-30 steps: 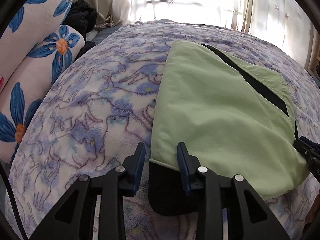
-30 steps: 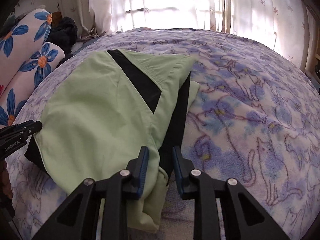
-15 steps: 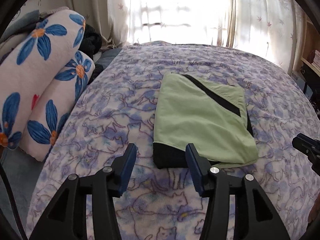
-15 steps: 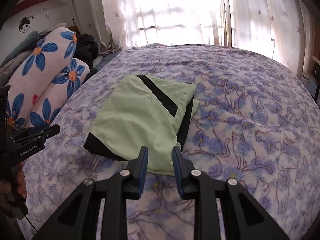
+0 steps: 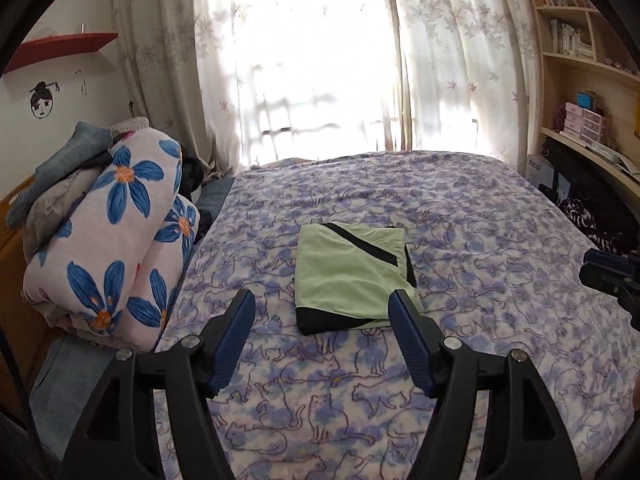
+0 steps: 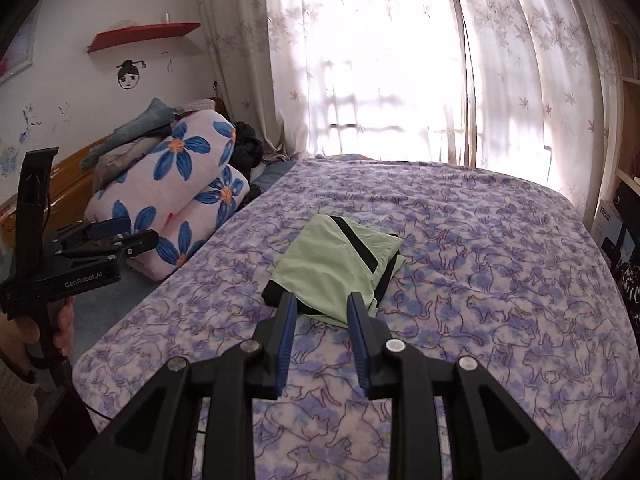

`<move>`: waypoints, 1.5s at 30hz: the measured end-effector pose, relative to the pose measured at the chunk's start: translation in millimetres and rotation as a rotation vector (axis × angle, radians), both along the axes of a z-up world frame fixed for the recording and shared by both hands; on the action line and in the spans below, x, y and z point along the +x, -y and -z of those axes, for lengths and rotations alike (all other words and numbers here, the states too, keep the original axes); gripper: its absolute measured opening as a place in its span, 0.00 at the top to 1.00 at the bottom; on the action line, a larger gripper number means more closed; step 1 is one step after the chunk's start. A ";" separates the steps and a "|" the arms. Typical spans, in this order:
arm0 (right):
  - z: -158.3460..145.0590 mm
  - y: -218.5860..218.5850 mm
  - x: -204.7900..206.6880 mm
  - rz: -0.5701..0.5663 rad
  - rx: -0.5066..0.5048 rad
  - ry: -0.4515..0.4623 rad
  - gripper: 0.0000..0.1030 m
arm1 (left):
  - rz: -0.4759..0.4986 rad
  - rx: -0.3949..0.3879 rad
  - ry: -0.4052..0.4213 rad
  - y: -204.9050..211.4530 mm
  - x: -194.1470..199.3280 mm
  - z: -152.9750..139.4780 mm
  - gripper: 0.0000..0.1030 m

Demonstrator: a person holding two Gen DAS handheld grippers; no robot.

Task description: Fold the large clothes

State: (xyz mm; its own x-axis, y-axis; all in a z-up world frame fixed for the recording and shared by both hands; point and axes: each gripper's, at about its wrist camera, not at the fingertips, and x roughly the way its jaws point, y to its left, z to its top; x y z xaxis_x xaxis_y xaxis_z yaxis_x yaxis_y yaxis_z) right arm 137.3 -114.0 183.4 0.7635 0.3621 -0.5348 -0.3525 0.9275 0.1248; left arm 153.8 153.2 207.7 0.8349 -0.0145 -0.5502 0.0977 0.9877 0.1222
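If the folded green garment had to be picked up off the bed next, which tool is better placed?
Left, probably. The left tool stands wide open with nothing between its jaws, framing the folded green garment. The right tool is empty too, but its gap is narrow.

Bed (image 5: 460,216) with purple cat-print blanket. Backlit curtained window (image 5: 312,60) at 12 o'clock. Red wall shelf (image 5: 60,46) at 10; wooden bookshelves (image 5: 580,60) at 2.
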 end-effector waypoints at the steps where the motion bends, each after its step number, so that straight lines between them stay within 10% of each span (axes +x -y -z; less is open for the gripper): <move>1: -11.2 4.8 -13.5 -0.005 0.007 0.013 0.75 | 0.010 0.002 0.014 3.4 -15.5 -10.6 0.27; 9: -96.1 38.3 -133.9 -0.042 0.045 0.141 0.74 | 0.131 0.010 0.098 40.8 -138.5 -82.8 0.19; 16: -110.1 42.0 -216.7 -0.045 0.024 0.200 0.52 | 0.245 0.019 0.098 76.3 -229.5 -91.9 0.07; 28: 50.0 46.8 -237.9 0.056 -0.065 0.013 0.49 | 0.518 -0.040 -0.171 140.2 -283.9 67.0 0.05; 37: 148.2 69.3 -205.8 0.238 -0.001 -0.163 0.49 | 0.281 -0.251 -0.117 133.0 -254.3 130.5 0.05; 45: 174.1 64.1 -195.5 0.274 -0.019 -0.224 0.49 | 0.064 -0.158 -0.113 138.4 -224.7 154.9 0.05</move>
